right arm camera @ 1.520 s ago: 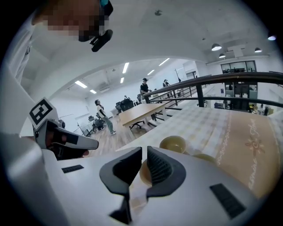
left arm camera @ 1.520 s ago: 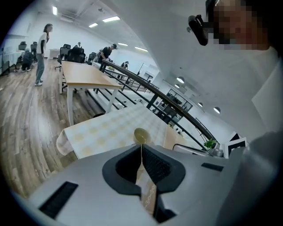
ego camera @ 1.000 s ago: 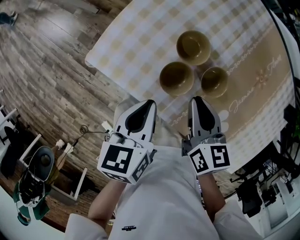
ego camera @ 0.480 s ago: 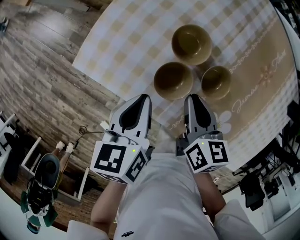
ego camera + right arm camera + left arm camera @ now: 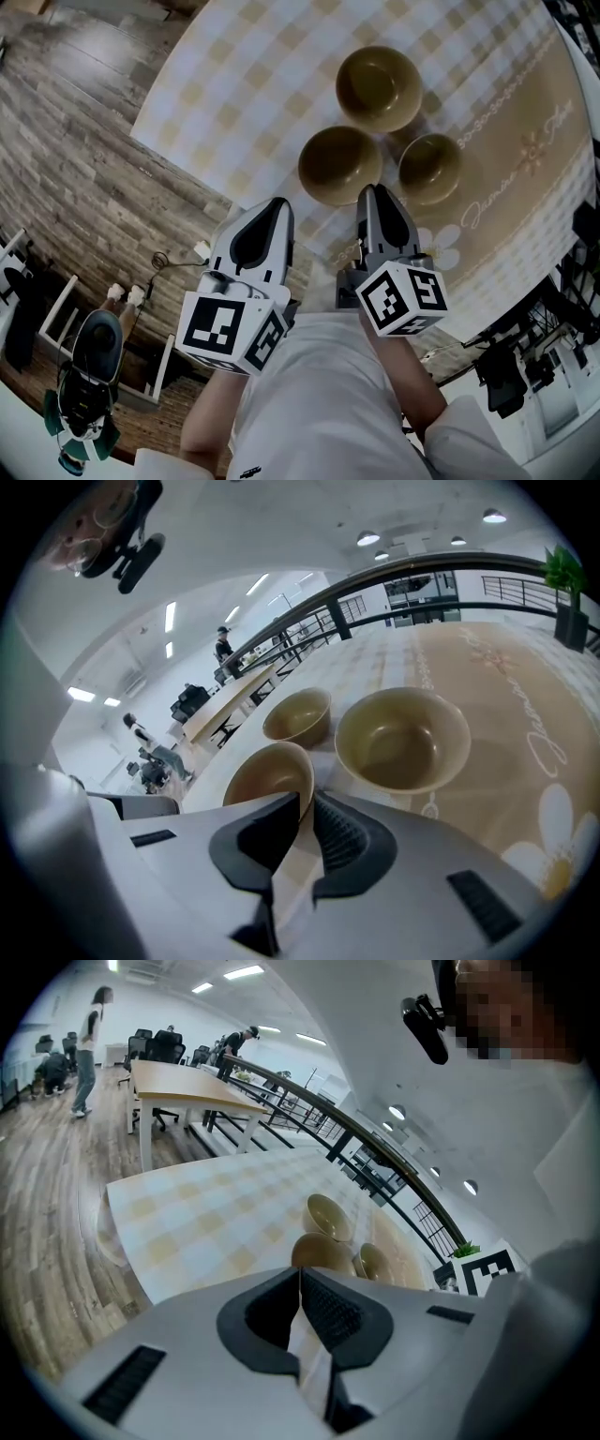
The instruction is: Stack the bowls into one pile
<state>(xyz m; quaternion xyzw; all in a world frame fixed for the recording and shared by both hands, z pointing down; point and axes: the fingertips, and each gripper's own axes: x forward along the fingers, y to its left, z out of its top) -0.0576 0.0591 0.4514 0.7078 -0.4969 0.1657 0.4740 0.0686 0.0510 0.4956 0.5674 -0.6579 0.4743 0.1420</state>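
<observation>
Three olive-tan bowls stand apart on the checked tablecloth: a far bowl, a near-left bowl and a near-right bowl. My right gripper is shut and empty. Its tip is over the gap between the two near bowls, close to the near-left bowl's rim. My left gripper is also shut and empty, over the table's near edge to the left of the near-left bowl.
The table's left corner drops off to a wooden floor. A cable and plug lie on the floor below my left gripper. Black equipment stands at the lower right, and a railing runs beyond the table.
Both grippers have moved forward toward the bowls. The right gripper's tip now reaches between the two near bowls. The bowls have not moved.
</observation>
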